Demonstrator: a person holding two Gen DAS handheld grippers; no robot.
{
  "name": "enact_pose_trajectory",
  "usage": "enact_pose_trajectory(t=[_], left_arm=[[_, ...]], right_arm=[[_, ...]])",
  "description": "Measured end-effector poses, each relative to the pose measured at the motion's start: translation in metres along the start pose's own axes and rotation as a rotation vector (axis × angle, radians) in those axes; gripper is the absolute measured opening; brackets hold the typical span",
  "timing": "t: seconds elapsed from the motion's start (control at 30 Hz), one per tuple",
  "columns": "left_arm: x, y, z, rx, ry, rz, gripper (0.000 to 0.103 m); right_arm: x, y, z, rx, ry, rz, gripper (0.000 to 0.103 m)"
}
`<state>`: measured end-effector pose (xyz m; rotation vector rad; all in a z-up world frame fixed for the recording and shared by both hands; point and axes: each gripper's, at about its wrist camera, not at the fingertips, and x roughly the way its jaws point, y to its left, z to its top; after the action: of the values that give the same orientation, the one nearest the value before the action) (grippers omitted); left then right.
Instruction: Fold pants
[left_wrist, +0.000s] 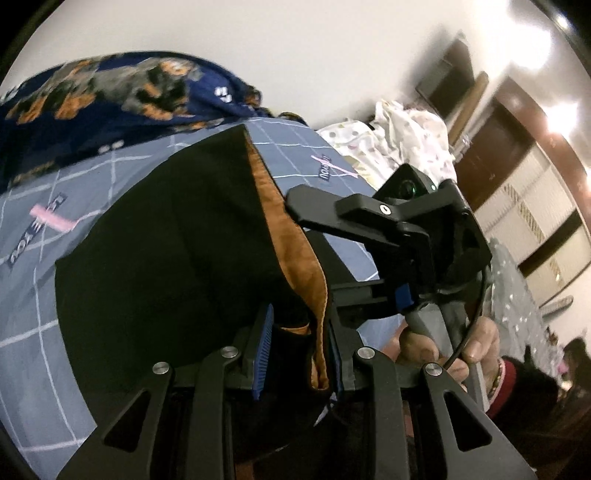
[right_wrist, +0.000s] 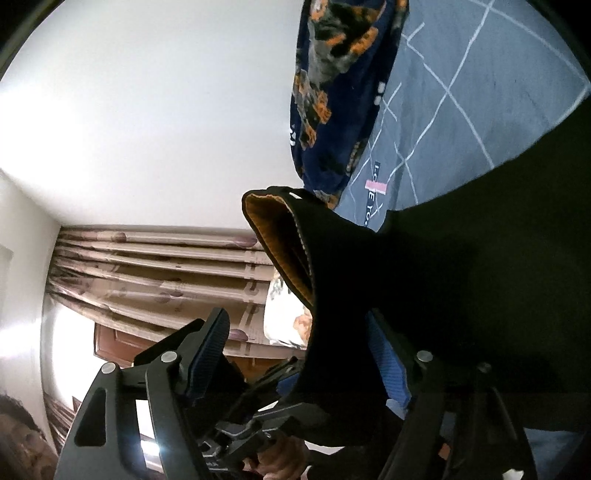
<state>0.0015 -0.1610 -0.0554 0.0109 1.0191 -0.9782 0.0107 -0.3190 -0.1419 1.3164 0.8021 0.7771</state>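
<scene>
Black pants (left_wrist: 177, 240) with an orange-brown lining (left_wrist: 295, 258) hang over a grey-blue checked bed sheet (left_wrist: 44, 332). My left gripper (left_wrist: 299, 354) is shut on the pants' lined edge, the cloth pinched between its blue pads (left_wrist: 263, 350). In the right wrist view the pants (right_wrist: 461, 277) show their lined opening (right_wrist: 280, 236). My right gripper (right_wrist: 295, 354) stands wide open, the cloth draped against its right pad (right_wrist: 388, 365); the left pad (right_wrist: 207, 354) is bare. The right gripper also shows in the left wrist view (left_wrist: 388, 221), beside the pants' edge.
A navy blanket with orange and grey print (left_wrist: 110, 96) lies bunched at the far end of the bed, also in the right wrist view (right_wrist: 332, 92). White patterned bedding (left_wrist: 402, 136) lies beyond. Curtains (right_wrist: 147, 266) and a white wall surround the bed.
</scene>
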Motion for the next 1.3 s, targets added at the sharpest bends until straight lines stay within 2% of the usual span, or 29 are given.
enact_pose_trajectory(t=[0.13, 0.5, 0.73, 0.83, 1.0, 1.07, 1.23, 1.3], left_arm=[[0.018, -0.013, 0.008, 0.037, 0.011, -0.018, 0.028], [0.088, -0.050, 0.019, 0.153, 0.084, -0.056, 0.028], [0.121, -0.067, 0.022, 0.238, 0.119, -0.047, 0.029], [0.129, -0.072, 0.023, 0.256, 0.132, -0.065, 0.029], [0.125, -0.070, 0.023, 0.231, 0.131, -0.142, 0.037], [0.117, -0.067, 0.023, 0.216, 0.125, -0.162, 0.045], [0.082, -0.053, 0.026, 0.175, 0.062, -0.203, 0.046], [0.061, -0.044, 0.026, 0.167, 0.016, -0.178, 0.049]], right_arm=[[-0.018, -0.004, 0.007, 0.002, -0.018, 0.005, 0.068], [-0.086, -0.039, 0.017, 0.086, -0.120, 0.002, 0.068], [-0.110, -0.065, 0.022, 0.133, -0.159, -0.010, 0.068], [-0.118, -0.075, 0.024, 0.148, -0.169, -0.013, 0.068], [-0.122, -0.087, 0.026, 0.178, -0.170, 0.023, 0.068], [-0.122, -0.090, 0.027, 0.184, -0.165, 0.037, 0.068], [-0.125, -0.100, 0.036, 0.209, -0.166, 0.052, 0.070], [-0.126, -0.100, 0.038, 0.208, -0.169, 0.034, 0.070]])
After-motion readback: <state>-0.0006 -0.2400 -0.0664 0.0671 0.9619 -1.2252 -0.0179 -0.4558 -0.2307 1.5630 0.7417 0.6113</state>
